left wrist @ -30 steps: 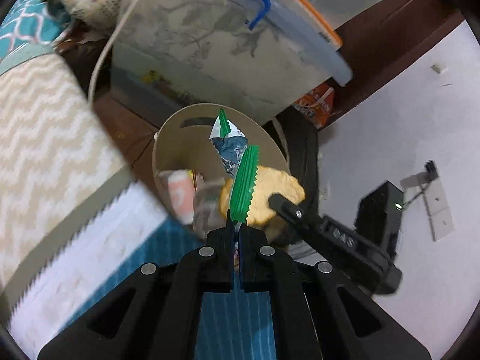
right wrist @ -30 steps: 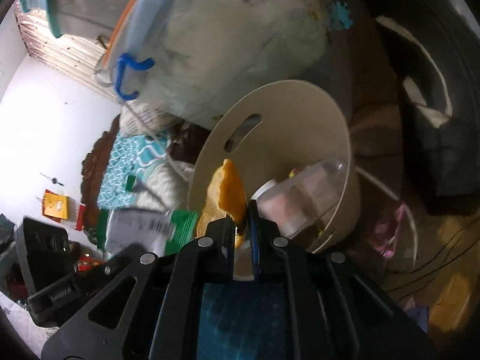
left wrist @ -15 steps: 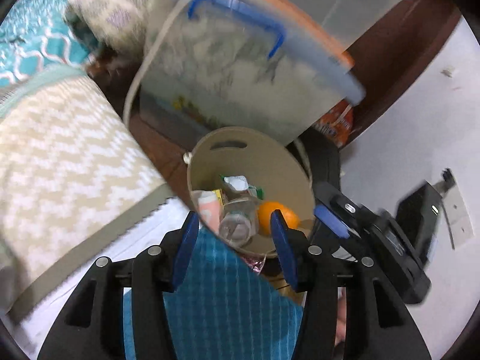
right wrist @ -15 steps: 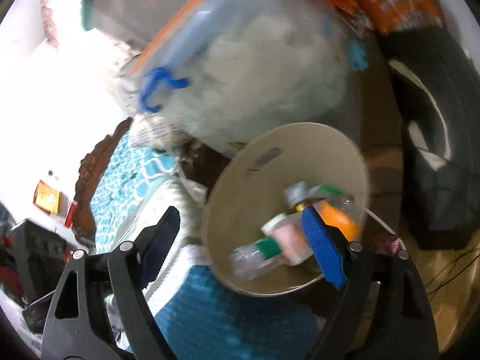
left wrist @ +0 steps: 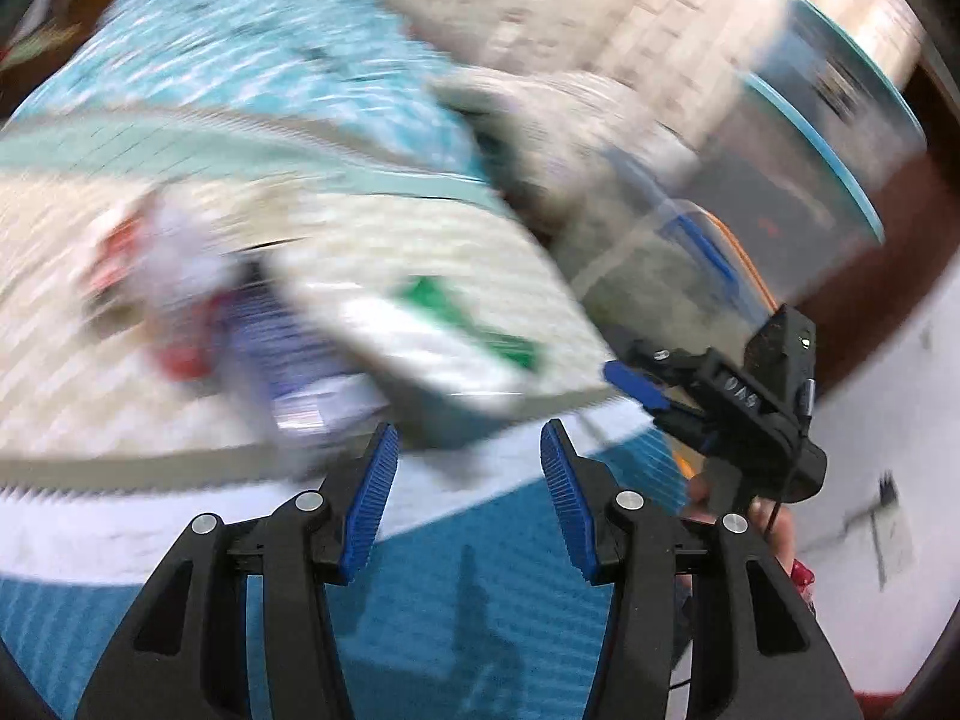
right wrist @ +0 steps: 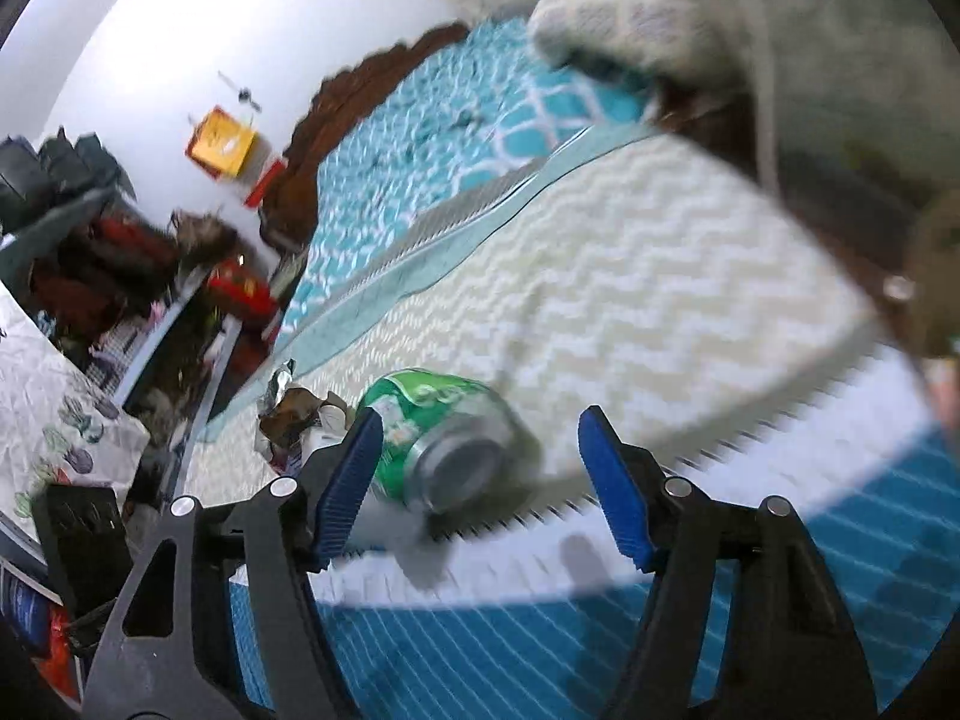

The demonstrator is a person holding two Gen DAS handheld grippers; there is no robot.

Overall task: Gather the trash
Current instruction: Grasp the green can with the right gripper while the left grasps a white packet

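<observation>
A: Which step is in hand?

B: A reach for the next piece of trash, I judge. Both tongs are wide and carry nothing. The right tongs (right wrist: 480,468) hover over the bed (right wrist: 630,300), and a green drink can (right wrist: 447,441) lies on its side on the cream zigzag bedspread, its metal end towards the camera, close to the left blue pad and partly between the two.

A: And the left?

B: The left tongs (left wrist: 465,489) point at a white and green carton (left wrist: 444,348) lying on the same bedspread, just beyond the pads. To its left lies more litter: a purple and white wrapper (left wrist: 288,360) and something red and white, too smeared to name.

A: What does the next move call for?

B: Shifting the right tongs left so the can sits centred, then closing across its round body; it may roll or dent.

A: Anything hidden?

B: The left view is heavily blurred. In the right view a crumpled foil wrapper (right wrist: 288,414) sits left of the can, partly behind the tongs. I cannot see any bin clearly.
</observation>
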